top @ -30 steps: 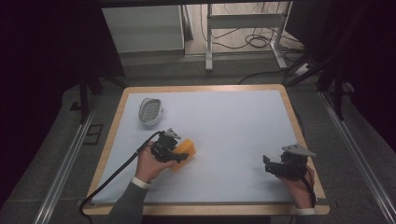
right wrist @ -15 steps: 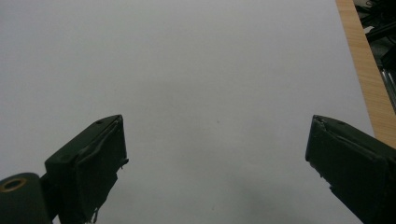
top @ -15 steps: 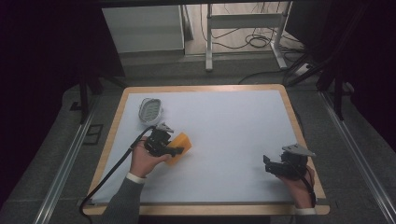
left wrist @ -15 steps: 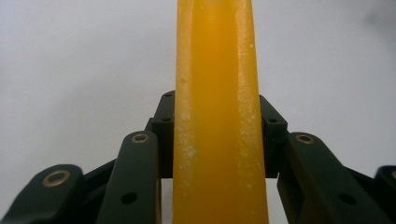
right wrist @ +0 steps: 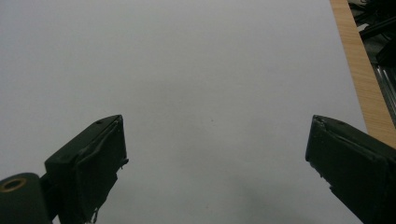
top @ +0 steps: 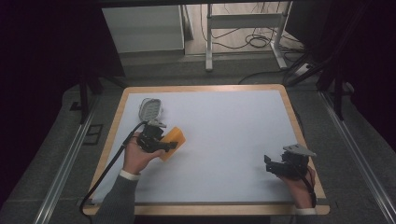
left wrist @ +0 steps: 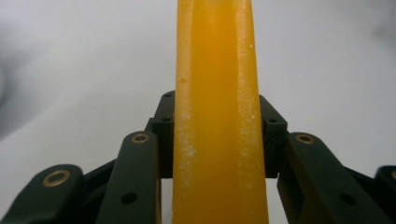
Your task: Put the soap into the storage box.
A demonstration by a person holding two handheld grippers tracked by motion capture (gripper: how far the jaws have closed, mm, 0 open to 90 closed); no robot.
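Orange sponge [left wrist: 215,112] is clamped in the left claw [top: 164,140] (right claw [right wrist: 215,154] apart) above the table [top: 224,121].

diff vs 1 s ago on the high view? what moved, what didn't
The left gripper, still clamped on the orange block, carried it up the picture and slightly left, toward the grey oval object. Nothing was picked up or released. The right gripper stayed put with jaws open; the grey object and the table are unchanged.
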